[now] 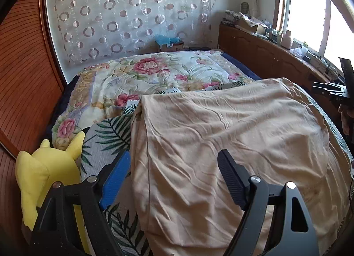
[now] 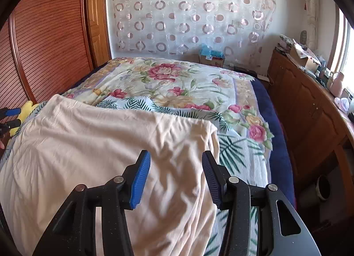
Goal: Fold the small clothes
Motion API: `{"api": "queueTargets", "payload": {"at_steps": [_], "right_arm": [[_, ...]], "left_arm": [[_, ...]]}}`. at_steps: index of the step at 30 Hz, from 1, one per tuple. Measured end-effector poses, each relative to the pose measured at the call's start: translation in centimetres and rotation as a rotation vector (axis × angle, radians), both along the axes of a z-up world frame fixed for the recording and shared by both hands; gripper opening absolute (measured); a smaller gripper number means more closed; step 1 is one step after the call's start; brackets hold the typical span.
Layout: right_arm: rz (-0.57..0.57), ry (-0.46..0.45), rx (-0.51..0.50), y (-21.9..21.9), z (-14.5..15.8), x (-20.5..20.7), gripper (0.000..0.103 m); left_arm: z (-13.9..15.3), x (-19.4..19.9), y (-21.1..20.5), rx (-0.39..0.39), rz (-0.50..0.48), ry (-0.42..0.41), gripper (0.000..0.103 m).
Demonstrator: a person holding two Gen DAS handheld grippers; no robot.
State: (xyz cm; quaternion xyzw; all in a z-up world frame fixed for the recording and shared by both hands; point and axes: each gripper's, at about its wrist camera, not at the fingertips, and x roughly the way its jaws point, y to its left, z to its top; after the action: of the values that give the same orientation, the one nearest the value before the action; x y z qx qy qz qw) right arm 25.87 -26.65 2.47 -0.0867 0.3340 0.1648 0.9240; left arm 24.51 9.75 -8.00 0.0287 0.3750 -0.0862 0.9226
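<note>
A wrinkled beige garment [image 1: 221,145] lies spread flat on a leaf-print cloth [image 1: 106,136] on the bed; it also shows in the right wrist view [image 2: 99,145]. My left gripper [image 1: 174,163] is open and empty, hovering over the garment's left edge. My right gripper [image 2: 176,163] is open and empty, hovering over the garment's right edge [image 2: 210,141]. The right gripper also shows at the far right of the left wrist view [image 1: 331,92], and the left gripper at the far left of the right wrist view [image 2: 8,118].
A yellow plush toy [image 1: 44,172] sits at the bed's left side. A floral quilt [image 1: 143,72] covers the far half of the bed. A wooden cabinet [image 2: 309,110] with clutter runs along the right. A wooden slatted door [image 2: 44,45] stands left.
</note>
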Motion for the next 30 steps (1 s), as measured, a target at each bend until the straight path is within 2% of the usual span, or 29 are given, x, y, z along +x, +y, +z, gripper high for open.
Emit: {"api": "queueTargets", "payload": {"at_steps": [4,14,21,30], "right_arm": [[-0.009,0.017,0.000,-0.8,0.2,-2.4,0.051],[-0.007,0.067,0.049,-2.3,0.1,-7.3,0.051],[-0.004,0.106,0.079,-2.1,-0.6,-8.6,0.051],[-0.042,0.149,0.087,-2.3,-1.4,-7.2,0.051]], "left_arm": [[0.3,-1.8,-0.1,-0.028,0.003,0.002,0.082],[1.3,-6.4,-1.4,-0.005,0.003,-0.035,0.082],[1.4,-9.8,-0.6,-0.014,0.043,-0.042,0.082],[0.4,-11.6,1.1,-0.015,0.091,-0.019,0.082]]}}
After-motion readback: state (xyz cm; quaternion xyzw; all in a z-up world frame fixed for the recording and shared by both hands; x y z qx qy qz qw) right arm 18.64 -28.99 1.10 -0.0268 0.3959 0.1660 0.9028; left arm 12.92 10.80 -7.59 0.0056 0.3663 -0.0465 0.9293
